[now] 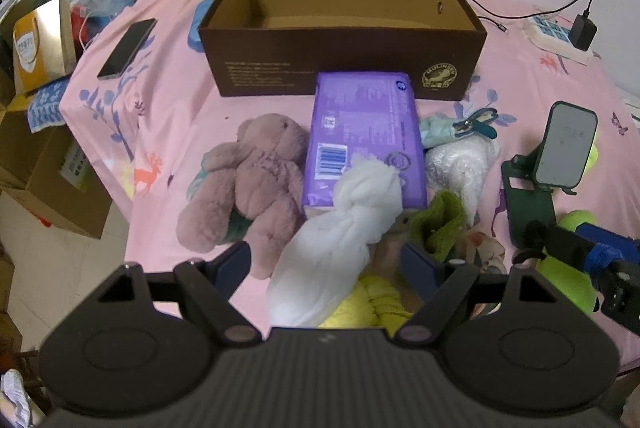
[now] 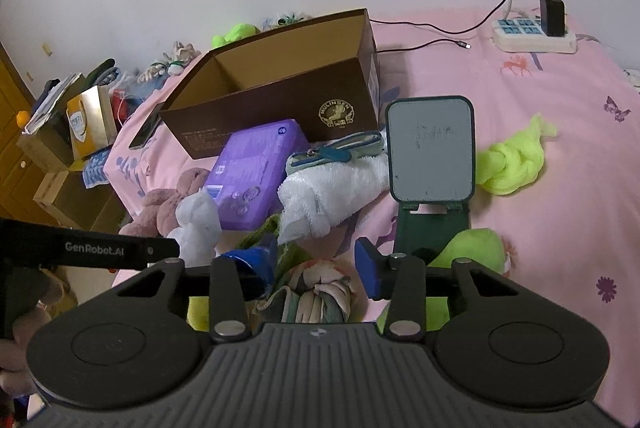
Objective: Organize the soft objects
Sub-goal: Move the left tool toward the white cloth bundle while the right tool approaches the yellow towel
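Note:
An open brown cardboard box (image 1: 348, 68) stands at the back of the pink bed; it also shows in the right wrist view (image 2: 280, 108). In front lie a pink teddy bear (image 1: 256, 180), a purple tissue pack (image 1: 360, 136) and a knotted white cloth (image 1: 340, 240). My left gripper (image 1: 326, 262) is open, its fingers either side of the white cloth's lower part, not touching it. My right gripper (image 2: 316, 268) is open above a rolled multicoloured cloth (image 2: 320, 288). A white towel (image 2: 332, 188), a neon yellow knotted cloth (image 2: 512, 164) and a green plush (image 2: 472, 248) lie nearby.
A dark green phone stand (image 2: 432, 164) stands upright right of the pile. A phone (image 1: 128, 48) lies at the left bed edge. A power strip with charger (image 2: 536, 36) sits at the back right. Cardboard boxes (image 1: 48, 180) stand on the floor left of the bed.

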Motion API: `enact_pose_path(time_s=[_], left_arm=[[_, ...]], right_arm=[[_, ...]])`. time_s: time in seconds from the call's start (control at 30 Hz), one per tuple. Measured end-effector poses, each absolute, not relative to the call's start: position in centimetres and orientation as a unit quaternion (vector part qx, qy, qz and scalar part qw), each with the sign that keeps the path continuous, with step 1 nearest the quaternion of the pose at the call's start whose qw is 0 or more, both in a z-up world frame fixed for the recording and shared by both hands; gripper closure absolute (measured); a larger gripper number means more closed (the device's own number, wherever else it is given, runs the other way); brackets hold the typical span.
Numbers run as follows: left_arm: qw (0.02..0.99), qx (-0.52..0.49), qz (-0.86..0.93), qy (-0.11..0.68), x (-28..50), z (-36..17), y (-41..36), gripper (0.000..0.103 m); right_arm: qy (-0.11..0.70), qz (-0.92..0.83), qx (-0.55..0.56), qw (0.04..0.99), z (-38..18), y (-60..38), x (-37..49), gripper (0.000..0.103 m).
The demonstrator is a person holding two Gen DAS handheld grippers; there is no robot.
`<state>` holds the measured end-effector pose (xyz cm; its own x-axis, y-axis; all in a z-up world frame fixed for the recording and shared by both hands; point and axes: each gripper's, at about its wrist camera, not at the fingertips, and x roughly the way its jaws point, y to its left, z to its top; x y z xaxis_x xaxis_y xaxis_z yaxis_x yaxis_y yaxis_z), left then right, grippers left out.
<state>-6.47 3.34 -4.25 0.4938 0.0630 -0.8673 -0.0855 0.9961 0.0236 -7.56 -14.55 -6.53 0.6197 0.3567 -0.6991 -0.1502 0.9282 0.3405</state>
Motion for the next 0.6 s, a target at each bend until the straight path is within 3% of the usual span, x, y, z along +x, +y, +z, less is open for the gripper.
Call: enact_pose_path(time_s=[0.6], left_arm=[[0.86,-0.009,0.049,0.509,-6.16,-4.96,3.65,0.02]], right_arm=[[0.431,0.15,0.149,0.877,-7.38,-14.57,-7.32,0.085]])
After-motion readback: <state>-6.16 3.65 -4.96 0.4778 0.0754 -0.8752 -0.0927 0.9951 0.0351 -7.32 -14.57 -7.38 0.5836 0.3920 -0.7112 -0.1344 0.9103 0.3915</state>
